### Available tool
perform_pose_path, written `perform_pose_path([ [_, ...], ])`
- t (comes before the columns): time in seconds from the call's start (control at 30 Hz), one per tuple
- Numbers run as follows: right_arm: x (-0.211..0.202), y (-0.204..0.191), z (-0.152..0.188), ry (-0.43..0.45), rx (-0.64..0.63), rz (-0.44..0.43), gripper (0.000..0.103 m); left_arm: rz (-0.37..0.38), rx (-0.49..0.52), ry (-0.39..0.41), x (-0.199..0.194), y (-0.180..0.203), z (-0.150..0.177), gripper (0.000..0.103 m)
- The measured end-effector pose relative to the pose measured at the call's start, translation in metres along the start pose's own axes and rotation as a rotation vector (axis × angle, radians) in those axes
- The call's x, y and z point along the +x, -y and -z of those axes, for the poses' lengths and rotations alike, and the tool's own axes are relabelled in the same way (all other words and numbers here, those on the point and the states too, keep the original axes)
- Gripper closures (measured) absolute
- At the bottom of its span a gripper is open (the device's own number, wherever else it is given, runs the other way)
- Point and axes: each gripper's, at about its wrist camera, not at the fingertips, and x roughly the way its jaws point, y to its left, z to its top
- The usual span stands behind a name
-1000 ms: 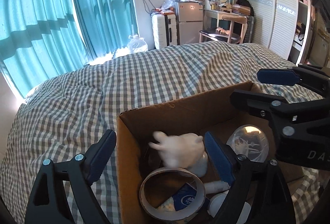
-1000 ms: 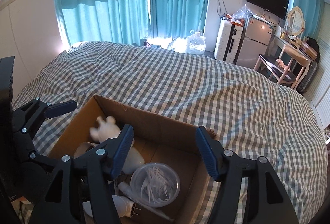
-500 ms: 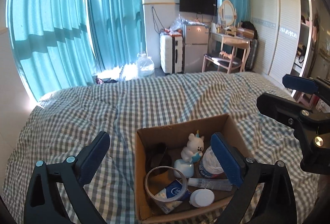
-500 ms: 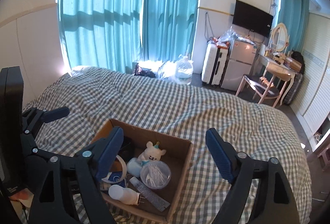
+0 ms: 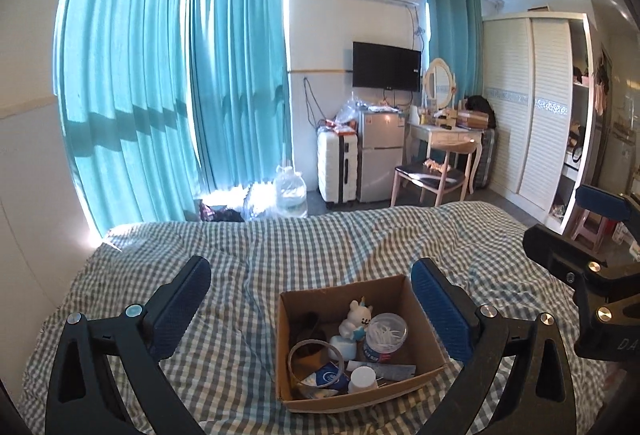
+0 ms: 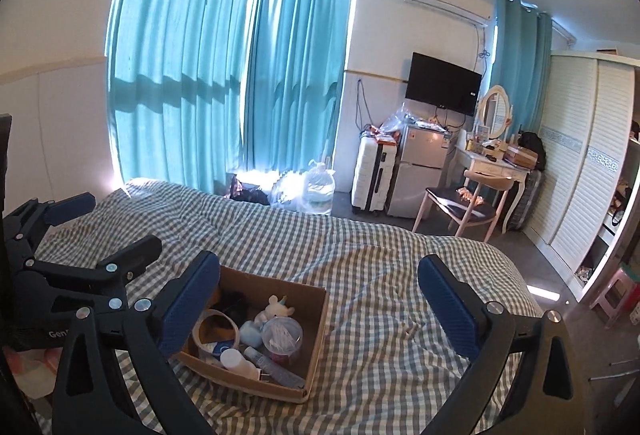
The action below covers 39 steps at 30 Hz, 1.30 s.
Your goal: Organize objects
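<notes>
An open cardboard box [image 5: 344, 397] [image 6: 316, 331] sits on the checked bed. Inside are a white bunny figure [image 5: 359, 317] [image 6: 276, 309], a clear round tub of cotton swabs [image 5: 386, 333] [image 6: 282, 335], a tape roll [image 5: 314, 357] [image 6: 216, 329], a tube [image 5: 384, 369] and a white cap [image 5: 362, 379]. My left gripper [image 5: 312, 299] is open and empty, high above the box. My right gripper [image 6: 320, 295] is open and empty, above the box's right side.
The checked bed cover [image 5: 320, 247] spreads all round the box. Beyond the bed stand a white suitcase [image 5: 337, 167], a small fridge [image 5: 380, 155], a chair [image 5: 432, 175], a dressing table and teal curtains. A wardrobe [image 5: 532, 107] is at the right.
The bunny figure went from the left gripper's reach into the box. Both grippers have risen and drawn back, so the box now looks small and far below.
</notes>
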Motion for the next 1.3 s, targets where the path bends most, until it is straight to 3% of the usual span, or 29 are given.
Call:
perform_pose_path([
  [0.27,-0.056,-0.006,0.008,0.081,0.014,0.032,0.002,0.028,-0.038,0.038,-0.049,0.0,0.005,0.0],
  [0.5,-0.072,-0.01,0.052,0.121,0.073,0.034,0.002,0.032,-0.057,0.076,-0.074,0.006,0.039,0.0],
  [0.6,-0.073,-0.002,0.075,0.137,0.134,0.015,0.001,0.006,-0.044,0.073,-0.075,0.007,0.055,0.0],
  [0.83,-0.063,0.004,0.105,0.155,0.128,0.061,0.001,-0.116,-0.078,0.166,-0.085,-0.001,0.092,0.0],
  [0.97,-0.058,0.003,0.132,0.163,0.11,0.079,0.001,-0.136,-0.056,0.155,-0.083,0.002,0.121,0.0],
  [1.07,-0.049,0.004,0.152,0.122,0.118,0.064,0.001,-0.164,-0.024,0.101,-0.073,0.003,0.139,0.0],
  [1.3,-0.044,0.002,0.18,0.081,0.14,0.074,0.001,-0.158,-0.036,0.086,-0.074,-0.002,0.154,0.0],
])
